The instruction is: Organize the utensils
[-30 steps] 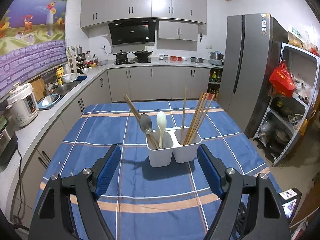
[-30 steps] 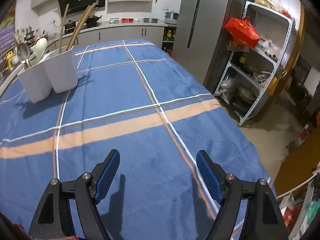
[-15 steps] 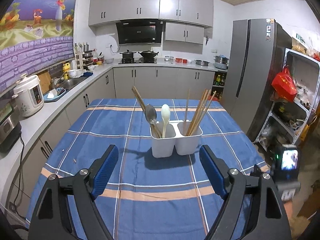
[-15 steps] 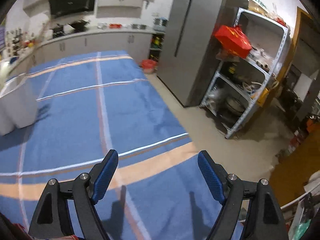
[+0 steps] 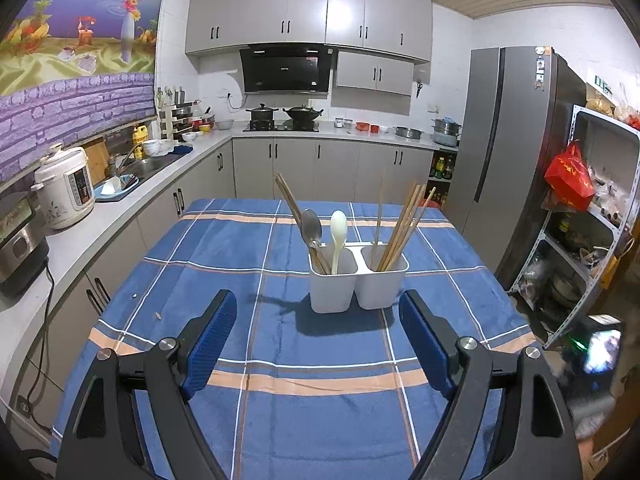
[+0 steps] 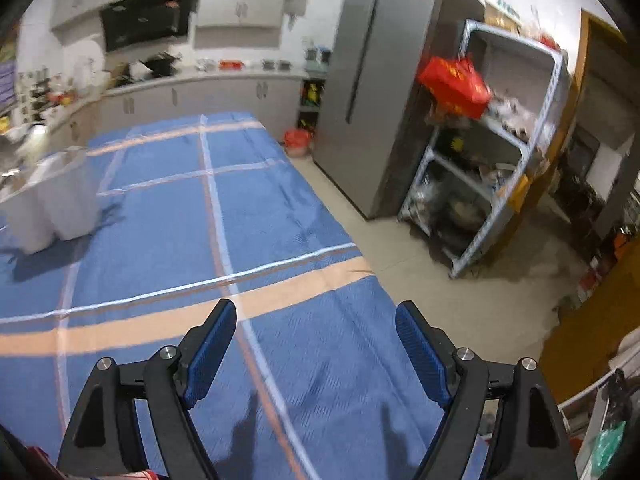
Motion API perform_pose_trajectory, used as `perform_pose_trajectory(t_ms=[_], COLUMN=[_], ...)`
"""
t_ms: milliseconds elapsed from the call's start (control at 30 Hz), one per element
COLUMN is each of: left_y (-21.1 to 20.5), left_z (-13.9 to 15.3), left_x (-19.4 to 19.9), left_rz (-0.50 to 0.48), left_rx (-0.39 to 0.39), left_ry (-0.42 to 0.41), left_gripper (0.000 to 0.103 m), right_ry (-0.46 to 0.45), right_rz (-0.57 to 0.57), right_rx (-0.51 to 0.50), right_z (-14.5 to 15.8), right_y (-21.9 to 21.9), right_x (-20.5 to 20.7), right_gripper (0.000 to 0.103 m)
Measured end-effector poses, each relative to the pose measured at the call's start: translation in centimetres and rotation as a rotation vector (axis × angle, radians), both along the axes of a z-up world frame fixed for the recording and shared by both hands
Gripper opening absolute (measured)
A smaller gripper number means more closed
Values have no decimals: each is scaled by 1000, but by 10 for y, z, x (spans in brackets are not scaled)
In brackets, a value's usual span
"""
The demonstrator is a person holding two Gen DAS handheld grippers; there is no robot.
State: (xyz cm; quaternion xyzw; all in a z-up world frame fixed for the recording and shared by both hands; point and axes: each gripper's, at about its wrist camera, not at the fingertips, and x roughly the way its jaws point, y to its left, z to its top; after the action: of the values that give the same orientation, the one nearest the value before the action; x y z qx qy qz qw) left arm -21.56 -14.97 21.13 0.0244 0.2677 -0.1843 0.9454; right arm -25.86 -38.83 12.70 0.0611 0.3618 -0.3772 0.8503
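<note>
A white two-cup utensil holder point(image 5: 357, 280) stands on the blue plaid tablecloth point(image 5: 280, 360). Its left cup holds a metal spoon point(image 5: 311, 226), a white spoon point(image 5: 338, 228) and brown chopsticks; its right cup holds several wooden chopsticks point(image 5: 402, 224). My left gripper point(image 5: 318, 340) hangs open in front of the holder, nothing between its blue pads. In the right wrist view the holder point(image 6: 52, 200) is blurred at the far left. My right gripper point(image 6: 316, 350) is open and empty over the table's near right part.
A grey fridge point(image 5: 504, 184) and a metal shelf rack point(image 6: 500, 140) with a red bag point(image 6: 454, 86) stand right of the table. A counter with a rice cooker point(image 5: 66, 186) and sink runs along the left. A small lit device point(image 5: 598, 350) shows at the table's right edge.
The left gripper has backed away from the holder, which now looks smaller and farther. The right view has swung right toward the table edge and floor, then back a little; the holder is again at far left.
</note>
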Motion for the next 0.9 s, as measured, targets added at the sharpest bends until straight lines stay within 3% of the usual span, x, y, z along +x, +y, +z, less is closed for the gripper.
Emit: perform_pose_trajectory(t_ms=[133,200,333,667,900], left_y=[1,2,7,1,-8], left_z=[2,3,6,12,7], left_x=[-7,-12,-23,-34,-36], left_rz=[11,26,81,111,59], left_rx=[19,28,57,99,79], left_ry=[-22,-42,-106,-171,-127], left_gripper=[84,91,96,103,103], right_ry=[-89,-144,-224,-269,-296], right_rz=[107,151,237,403,412], right_rx=[-69,-109,-127,-105,-52], right_z=[40,61,87,105,110], right_y=[37,54,78,104,103], right_x=[-23,-37,-42,-12,-1], right_gripper=[86,91,92,92,92])
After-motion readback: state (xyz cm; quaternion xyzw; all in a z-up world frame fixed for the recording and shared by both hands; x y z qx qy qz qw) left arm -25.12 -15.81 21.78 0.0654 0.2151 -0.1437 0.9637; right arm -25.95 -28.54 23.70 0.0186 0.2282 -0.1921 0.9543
